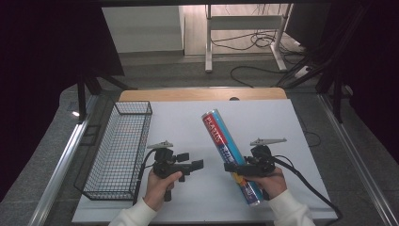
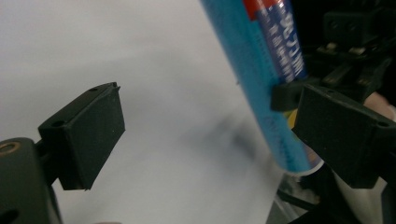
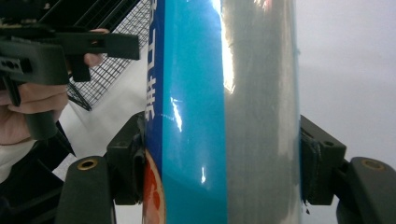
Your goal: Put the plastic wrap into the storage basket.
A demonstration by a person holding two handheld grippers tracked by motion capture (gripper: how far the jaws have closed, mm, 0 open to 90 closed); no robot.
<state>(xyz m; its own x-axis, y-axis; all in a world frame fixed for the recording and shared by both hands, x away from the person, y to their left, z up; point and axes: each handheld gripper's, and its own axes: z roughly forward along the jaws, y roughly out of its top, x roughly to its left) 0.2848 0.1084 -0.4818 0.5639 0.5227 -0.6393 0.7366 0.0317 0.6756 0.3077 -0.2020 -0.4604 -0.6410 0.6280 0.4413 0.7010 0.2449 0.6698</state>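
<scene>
A white sheet point(image 1: 188, 127) covers the wooden table point(image 1: 202, 94), with dark curtains to either side and a cable-strewn floor beyond its far edge – a plain, bright ground that sets the work off clearly. On it, at about nine o'clock from the table's middle, stands a black wire basket point(image 1: 120, 150), long side running away from the person and open at the top, seemingly the place things are meant to go. The thing in hand is a long blue tube point(image 1: 229, 154) with a red label band and a silvery end: it lies at roughly four o'clock from the table's middle, slanted so its far end points toward eleven o'clock. The right gripper point(image 1: 234, 167) is clamped across the tube's lower part; in the right gripper view its two black pads press on either side of the glossy body point(image 3: 224, 116), gripping well toward one end (a hold that probably leaves most of the length free to swing toward the basket). The left gripper point(image 1: 195, 165) sits at about nine o'clock from the tube, apart from it and pointing at it – its jaws stand wide and hold nothing, as the left gripper view shows, with only white sheet between the pads point(image 2: 95, 133) and the tube point(image 2: 261, 79) passing just beyond the far one. I judge that the left hand is leaving the carrying to the right, keeping near in case the long tube needs steadying.
</scene>
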